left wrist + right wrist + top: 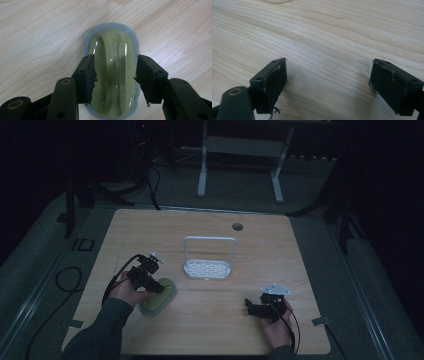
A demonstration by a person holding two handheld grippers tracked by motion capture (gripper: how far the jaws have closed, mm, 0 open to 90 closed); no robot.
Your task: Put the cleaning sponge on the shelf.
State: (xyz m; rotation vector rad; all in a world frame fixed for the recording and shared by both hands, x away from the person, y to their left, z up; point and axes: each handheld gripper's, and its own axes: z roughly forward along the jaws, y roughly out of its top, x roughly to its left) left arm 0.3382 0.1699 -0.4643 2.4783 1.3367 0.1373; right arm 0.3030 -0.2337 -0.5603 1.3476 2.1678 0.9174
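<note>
An oval scrubber (113, 50), a glossy olive-green dome on a grey foam base, lies flat on the wooden table (215, 330) at front left (162, 301). My left gripper (115, 77) comes down on it from above, a jaw pressed against each long side, so it is shut on the scrubber. In the high view the left gripper (151, 286) sits over the scrubber's near-left end. My right gripper (251, 308) rests low at front right, jaws wide apart over bare wood (328, 82) with nothing between them.
A white plastic rack (209, 265) with a tall hoop handle stands at the table's centre. A round cable hole (237, 226) sits at the back. Cables trail off the left edge. Dark floor and a white frame lie beyond.
</note>
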